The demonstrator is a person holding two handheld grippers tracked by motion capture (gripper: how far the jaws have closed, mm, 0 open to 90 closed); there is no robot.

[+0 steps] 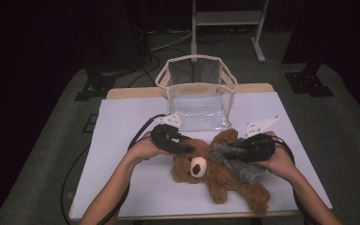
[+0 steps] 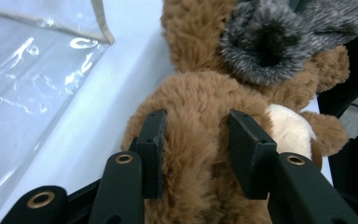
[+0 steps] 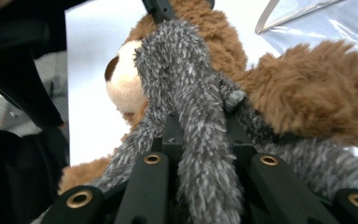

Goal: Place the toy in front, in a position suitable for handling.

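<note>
The left gripper's [image 2: 196, 149] black fingers [image 2: 151, 149] stood either side of the head of the brown plush teddy bear [image 2: 200, 107], their pads sunk into the fur and pinching it. The right gripper's [image 3: 204, 140] fingers [image 3: 172, 135] were drawn in tight on a fold of the fuzzy grey knitted garment [image 3: 191, 98] that lay across the bear's chest and upper arm.

The bear lay on its back on the white tabletop [image 1: 122, 122], head toward the person, just in front of the clear plastic bag with cream trim [image 1: 197, 91], which stood open beyond it. It looked light and soft, so it would likely sag and fold if lifted by one end; the pile is not slippery, but the stuffing gives, so a hold on the firm head or torso would probably serve better than a limb. The grey garment seemed stretchy and limp and would likely pull long before the bear followed.

In the high view both forearms came in low from the near edge, the left hand [image 1: 143, 147] angled inward toward the head, the right hand [image 1: 279, 159] turned inward toward the chest.
</note>
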